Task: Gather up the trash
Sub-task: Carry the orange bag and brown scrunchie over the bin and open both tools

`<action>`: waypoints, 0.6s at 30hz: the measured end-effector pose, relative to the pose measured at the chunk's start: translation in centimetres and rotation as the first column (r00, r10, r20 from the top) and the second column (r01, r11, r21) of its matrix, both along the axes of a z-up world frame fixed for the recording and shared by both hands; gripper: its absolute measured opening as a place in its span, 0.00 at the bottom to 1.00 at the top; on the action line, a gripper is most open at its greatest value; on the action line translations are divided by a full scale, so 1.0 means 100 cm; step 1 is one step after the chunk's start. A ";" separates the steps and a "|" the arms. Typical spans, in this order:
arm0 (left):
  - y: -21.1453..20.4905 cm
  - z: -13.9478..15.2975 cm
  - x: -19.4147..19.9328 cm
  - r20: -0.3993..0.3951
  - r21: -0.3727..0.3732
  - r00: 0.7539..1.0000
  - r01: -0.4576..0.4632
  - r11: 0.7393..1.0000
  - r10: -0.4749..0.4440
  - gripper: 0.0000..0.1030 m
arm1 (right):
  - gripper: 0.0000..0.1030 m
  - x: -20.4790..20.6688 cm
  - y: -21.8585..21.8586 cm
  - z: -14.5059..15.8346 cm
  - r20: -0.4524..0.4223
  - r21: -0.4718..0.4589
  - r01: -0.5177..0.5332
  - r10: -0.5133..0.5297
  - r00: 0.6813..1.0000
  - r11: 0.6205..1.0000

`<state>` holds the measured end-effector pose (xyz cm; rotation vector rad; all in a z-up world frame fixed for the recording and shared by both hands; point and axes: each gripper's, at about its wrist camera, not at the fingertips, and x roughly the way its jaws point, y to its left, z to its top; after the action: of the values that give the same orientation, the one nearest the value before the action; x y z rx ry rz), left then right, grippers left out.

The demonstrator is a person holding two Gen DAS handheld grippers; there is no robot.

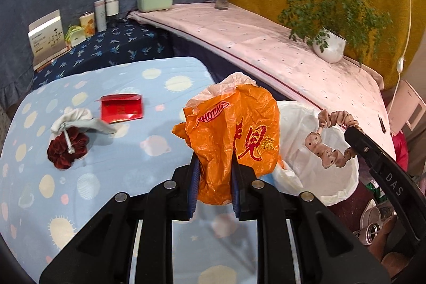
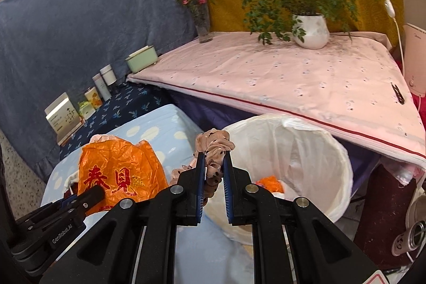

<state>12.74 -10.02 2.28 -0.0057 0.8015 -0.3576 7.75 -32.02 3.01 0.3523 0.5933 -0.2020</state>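
Note:
My left gripper (image 1: 214, 164) is shut on a crumpled orange plastic bag (image 1: 231, 135), held above the blue dotted table's right edge; the bag also shows in the right wrist view (image 2: 119, 172). My right gripper (image 2: 214, 163) is shut on a pink dotted scrunchie (image 2: 213, 148), held over the near rim of the white-lined trash bin (image 2: 332, 151). The scrunchie (image 1: 327, 148) also shows in the left wrist view, in front of the bin (image 1: 298, 124). Orange trash (image 2: 270, 182) lies inside the bin. A red envelope (image 1: 122, 108), a grey pouch (image 1: 77, 120) and a dark red scrunchie (image 1: 68, 148) lie on the table.
The blue dotted tablecloth (image 1: 80, 190) covers the near table. A pink-covered surface (image 2: 293, 81) behind the bin holds a potted plant (image 2: 310, 31) and a flower vase (image 2: 203, 25). Boxes and jars (image 1: 87, 20) line the back left. Cans (image 2: 410, 238) lie at the lower right.

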 end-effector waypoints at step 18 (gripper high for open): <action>-0.092 -0.001 0.000 -0.018 0.033 0.988 0.156 0.987 -0.156 0.19 | 0.12 -0.022 -0.064 -0.009 -0.011 0.012 0.109 -0.109 0.994 0.994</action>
<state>12.75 -19.23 2.13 0.0869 0.8255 -0.4923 5.58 -38.37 2.13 0.3964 0.5860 -0.3053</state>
